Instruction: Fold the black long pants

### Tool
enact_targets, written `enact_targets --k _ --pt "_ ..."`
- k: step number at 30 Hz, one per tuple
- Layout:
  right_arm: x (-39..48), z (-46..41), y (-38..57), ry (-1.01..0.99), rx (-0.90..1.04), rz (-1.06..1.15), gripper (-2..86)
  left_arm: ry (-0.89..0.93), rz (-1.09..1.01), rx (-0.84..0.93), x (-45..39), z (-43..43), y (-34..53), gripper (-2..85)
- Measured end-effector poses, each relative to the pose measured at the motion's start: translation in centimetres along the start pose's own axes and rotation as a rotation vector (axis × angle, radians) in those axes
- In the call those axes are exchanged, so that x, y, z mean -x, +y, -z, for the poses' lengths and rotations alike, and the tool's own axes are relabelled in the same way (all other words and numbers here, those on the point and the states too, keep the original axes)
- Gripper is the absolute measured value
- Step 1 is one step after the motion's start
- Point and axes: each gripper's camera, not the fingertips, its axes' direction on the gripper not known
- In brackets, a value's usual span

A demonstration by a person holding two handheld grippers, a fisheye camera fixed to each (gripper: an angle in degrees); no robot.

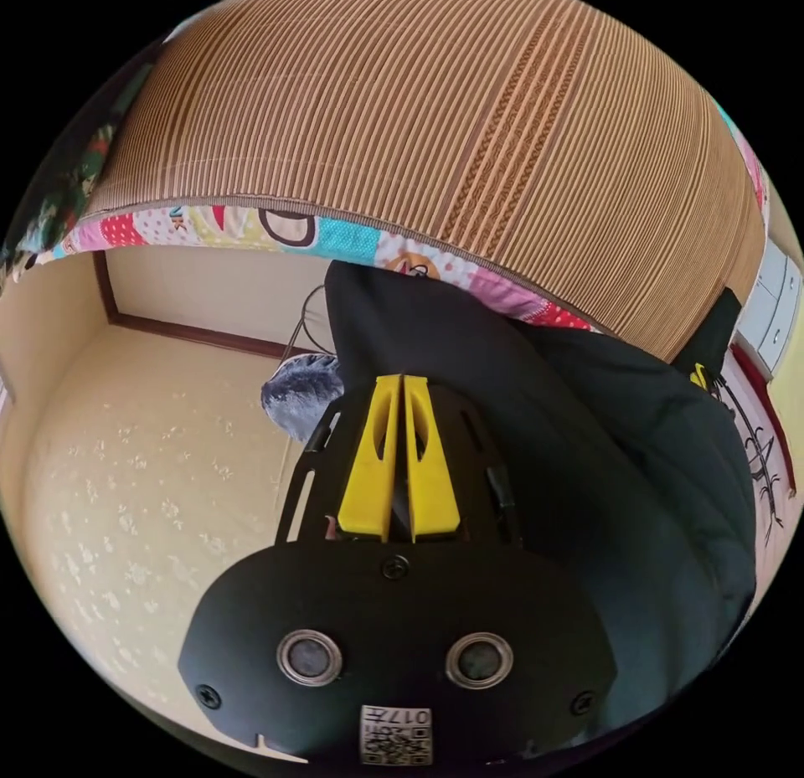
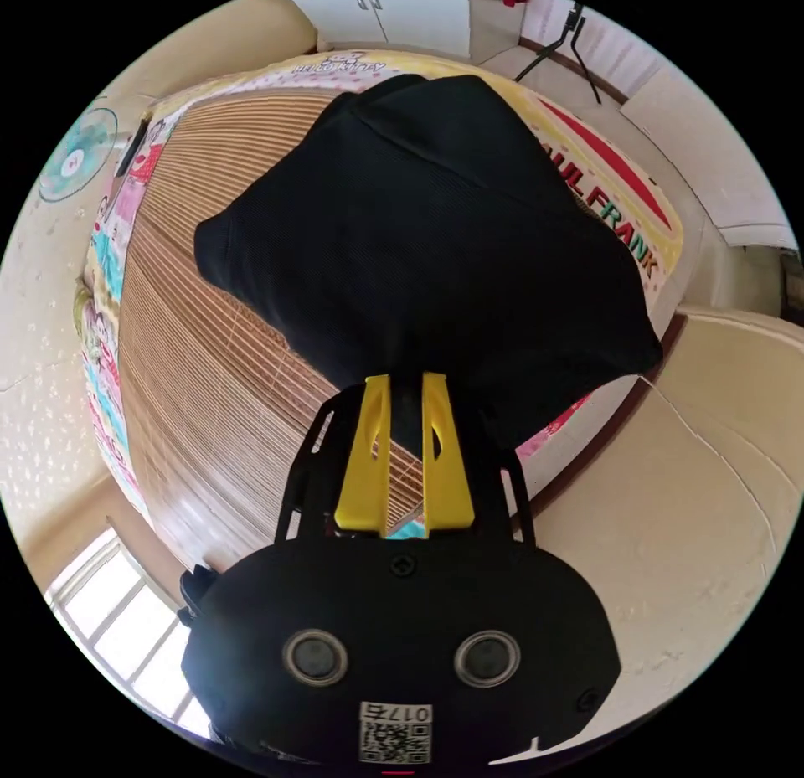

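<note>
Looks like we're mid-fold here, somewhere in the carry-over part. The black long pants are already bunched into a fairly compact dark slab and they're up off the bed, hanging over the striped woven mat near its edge; in the left gripper view the cloth drapes down past the colourful patchwork border of the bedding that sticks out from under the mat.

Left hand-held gripper: yellow jaws pressed nearly together with an edge of the pants running in between, so I'd say it's pinching the fabric. Right hand-held gripper: jaws a bit more apart, dark cloth sitting in the gap; looks like a pinch too, though I can't tell for sure that both jaws bear on it. There's also a bit of yellow at the far corner of the pants in the left gripper view — probably the other gripper.

Next move, my guess: bring both held corners over the mat and lower them so the edges line up, then let go.

Room-wise — the mat has loads of bare space beyond the pants; the risk is the mat's near edge, since the cloth hangs past it toward the pale floor; a grey fuzzy thing sits on the floor just below that edge.
</note>
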Motion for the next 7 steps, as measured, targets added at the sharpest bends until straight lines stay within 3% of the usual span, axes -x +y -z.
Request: enact_targets --k 3,7 --pt "0.2 1.2 4.3 -0.107 -0.119 -0.028 3.6 0.082 0.041 0.01 0.2 -0.3 -1.3 -0.9" --pt "4.4 -0.2 12.7 -0.277 -0.092 0.214 2.7 0.123 0.08 0.038 -0.5 -0.7 -3.4 -1.0"
